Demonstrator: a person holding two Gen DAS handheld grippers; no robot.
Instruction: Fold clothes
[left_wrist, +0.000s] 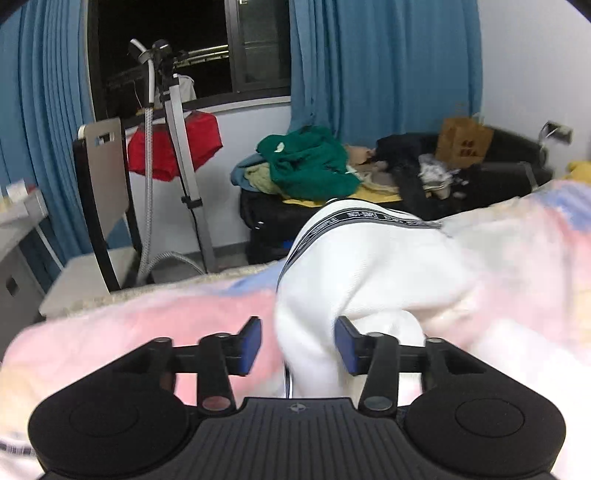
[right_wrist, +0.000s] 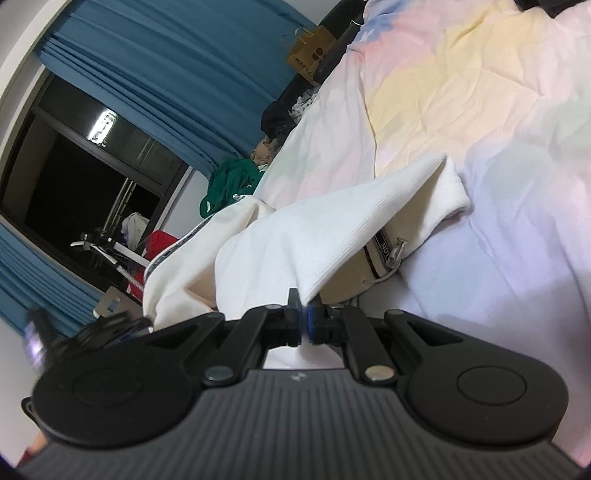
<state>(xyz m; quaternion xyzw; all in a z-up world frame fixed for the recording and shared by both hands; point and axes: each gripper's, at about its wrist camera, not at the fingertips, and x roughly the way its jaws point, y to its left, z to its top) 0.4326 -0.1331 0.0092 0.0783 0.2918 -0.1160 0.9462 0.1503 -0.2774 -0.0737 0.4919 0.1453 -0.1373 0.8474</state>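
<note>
Right, the white garment (left_wrist: 369, 266) is bunched in a heap on the bed (left_wrist: 517, 258), its black lettered trim arching over the top and a fold of it dropping straight toward the left hand-held gripper (left_wrist: 298, 345). That gripper's blue pads stand apart, released, with the cloth hanging in the gap between them but neither pad pressing on it. The picture is smeared here, so exactly how the fold sits is hard to read.

Over on the other side of the garment, the right hand-held gripper (right_wrist: 303, 320) is clenched, nipping a thin ribbed edge of the white garment (right_wrist: 295, 243) at the very tips. From that pinch the cloth rises and drapes away across the pastel bed (right_wrist: 480, 147), a cuff-like end lying out beyond it and a trim tab with a small metal piece poking out just under the fold.

My read: one corner is anchored and the left is between holds. To do this well, keep the right pinch low and steady, let the left take a clean outer edge and not the thick middle of the bunch, then draw the two apart so the fabric lies flat before any fold.

Beyond the garment, past the bed's edge, a green top (left_wrist: 314, 162) crowns a pile of clothes, with blue curtains (left_wrist: 384, 66) behind.
</note>
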